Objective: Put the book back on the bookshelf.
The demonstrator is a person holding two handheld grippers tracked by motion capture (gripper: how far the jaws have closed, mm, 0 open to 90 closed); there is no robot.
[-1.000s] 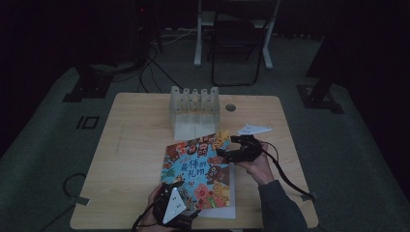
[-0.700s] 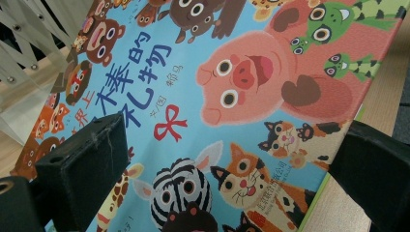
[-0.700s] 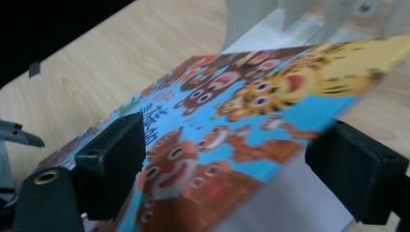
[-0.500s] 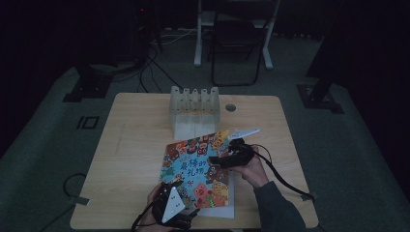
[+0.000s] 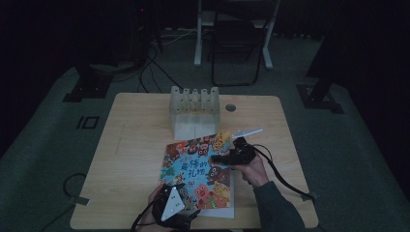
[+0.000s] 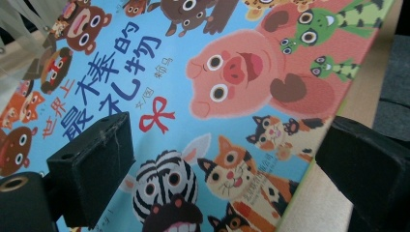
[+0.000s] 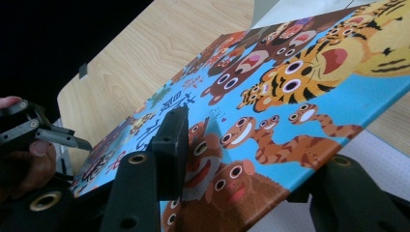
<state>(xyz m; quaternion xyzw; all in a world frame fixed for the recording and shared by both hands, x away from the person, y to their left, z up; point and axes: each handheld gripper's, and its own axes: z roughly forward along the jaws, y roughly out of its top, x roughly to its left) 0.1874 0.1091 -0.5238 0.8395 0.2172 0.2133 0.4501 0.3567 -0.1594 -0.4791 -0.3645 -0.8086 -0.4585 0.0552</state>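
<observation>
A colourful picture book (image 5: 198, 169) with cartoon animals lies on the near half of the wooden table (image 5: 135, 145). My right gripper (image 5: 220, 157) is at the book's right edge. In the right gripper view its jaws stand apart around the raised cover (image 7: 300, 82), one on top and one beneath, with a white page (image 7: 382, 145) below. My left gripper (image 5: 189, 212) sits at the book's near left corner. In the left gripper view it (image 6: 227, 164) stands open over the cover (image 6: 232, 72), touching nothing that I can see.
A clear plastic rack (image 5: 194, 108) stands at the back centre of the table, beyond the book. A round cable hole (image 5: 230, 108) is beside it. A cable (image 5: 285, 181) trails from the right gripper. A chair (image 5: 237, 43) stands on the floor beyond.
My right gripper has slid a little to the left, further onto the book's right edge. The left gripper has stayed in place.
</observation>
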